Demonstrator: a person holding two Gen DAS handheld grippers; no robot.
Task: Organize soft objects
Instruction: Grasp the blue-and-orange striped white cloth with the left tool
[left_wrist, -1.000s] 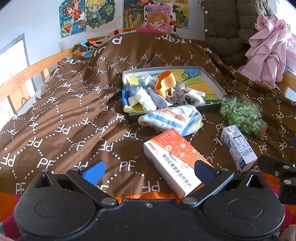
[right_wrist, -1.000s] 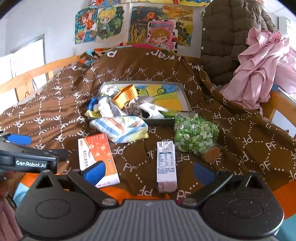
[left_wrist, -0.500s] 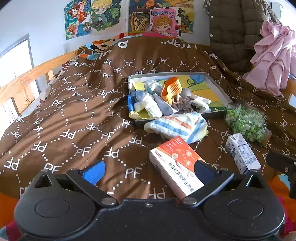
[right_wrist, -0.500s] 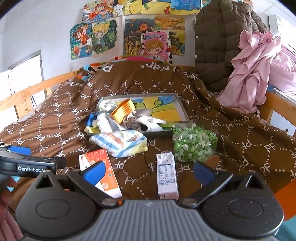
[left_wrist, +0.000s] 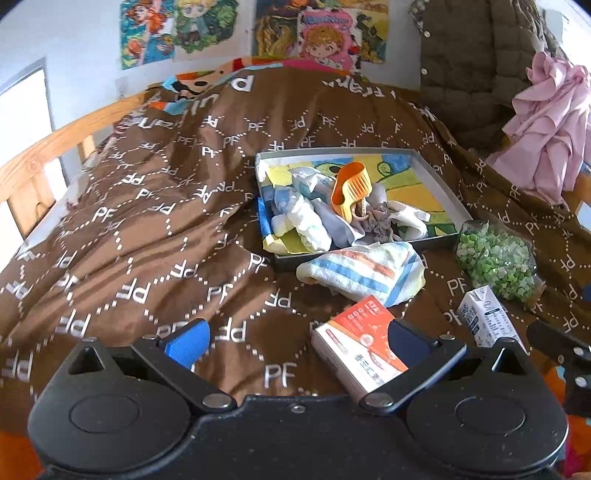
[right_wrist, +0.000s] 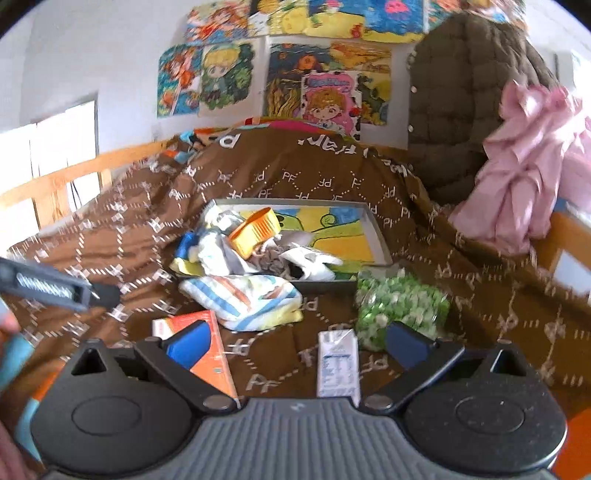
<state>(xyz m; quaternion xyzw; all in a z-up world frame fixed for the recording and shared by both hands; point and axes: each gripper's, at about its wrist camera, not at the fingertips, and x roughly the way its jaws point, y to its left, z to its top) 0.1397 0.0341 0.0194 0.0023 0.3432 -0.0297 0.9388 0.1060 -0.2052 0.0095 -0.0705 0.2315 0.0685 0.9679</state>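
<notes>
A striped towel (left_wrist: 364, 271) lies on the brown bedspread just in front of a shallow grey tray (left_wrist: 439, 182); it also shows in the right wrist view (right_wrist: 245, 295). The tray (right_wrist: 376, 229) holds a heap of small cloths and socks (left_wrist: 306, 218) and an orange comb (left_wrist: 351, 192). My left gripper (left_wrist: 295, 341) is open and empty, low over the near bedspread. My right gripper (right_wrist: 297, 338) is open and empty, held back from the towel.
An orange-and-white box (left_wrist: 360, 350), a small milk carton (left_wrist: 487, 321) and a bag of green candies (left_wrist: 496, 258) lie near the towel. A pink garment (left_wrist: 546, 122) and a brown coat (left_wrist: 469, 70) hang at the right. A wooden bed rail (left_wrist: 48, 147) runs along the left.
Both grippers have pulled back and tilted up, so the tray and towel sit farther off and the wall posters show more. Both stay open and empty. The objects have not moved.
</notes>
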